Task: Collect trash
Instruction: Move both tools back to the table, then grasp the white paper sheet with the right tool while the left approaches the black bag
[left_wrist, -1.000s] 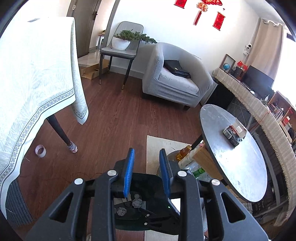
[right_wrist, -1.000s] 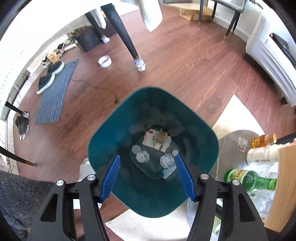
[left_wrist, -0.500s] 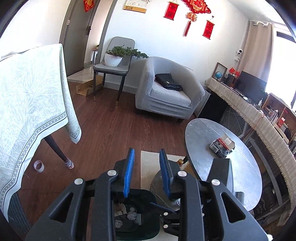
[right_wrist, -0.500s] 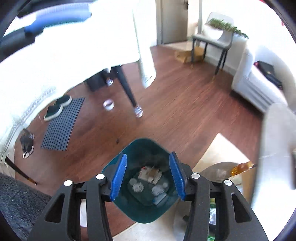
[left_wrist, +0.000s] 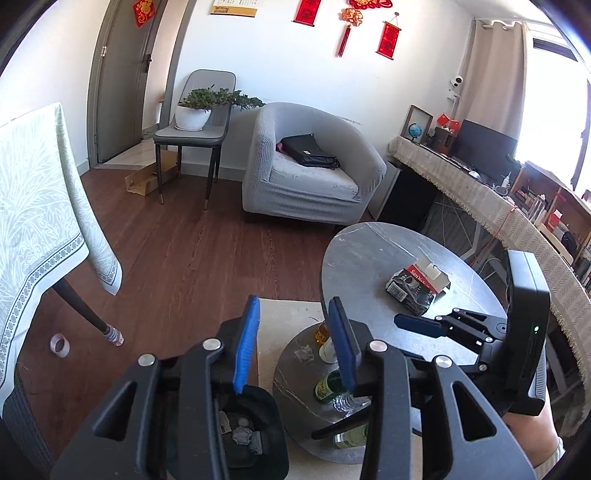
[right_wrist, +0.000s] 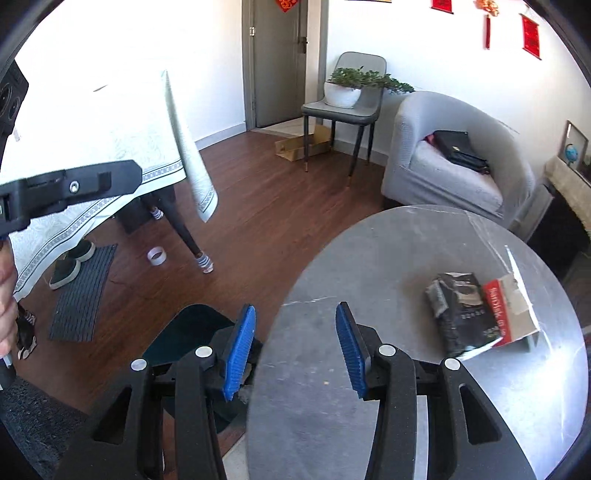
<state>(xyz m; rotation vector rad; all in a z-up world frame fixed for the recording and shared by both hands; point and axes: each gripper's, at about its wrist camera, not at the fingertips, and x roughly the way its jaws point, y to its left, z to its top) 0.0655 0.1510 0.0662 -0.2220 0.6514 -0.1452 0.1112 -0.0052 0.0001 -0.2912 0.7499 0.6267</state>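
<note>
Between drops, reaching for more trash — right tongs (right_wrist: 295, 347) spread and empty above the round bench (right_wrist: 369, 258), left tongs (left_wrist: 291, 341) likewise spread; crumpled packet (right_wrist: 461, 310) lying mid-bench — next: advance, straddle, pinch.

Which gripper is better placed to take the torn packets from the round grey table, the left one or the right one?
Probably the right gripper: it is open, empty, above the round table, with the packets just ahead. The left gripper, also open, hangs over the bin beside the table.
</note>
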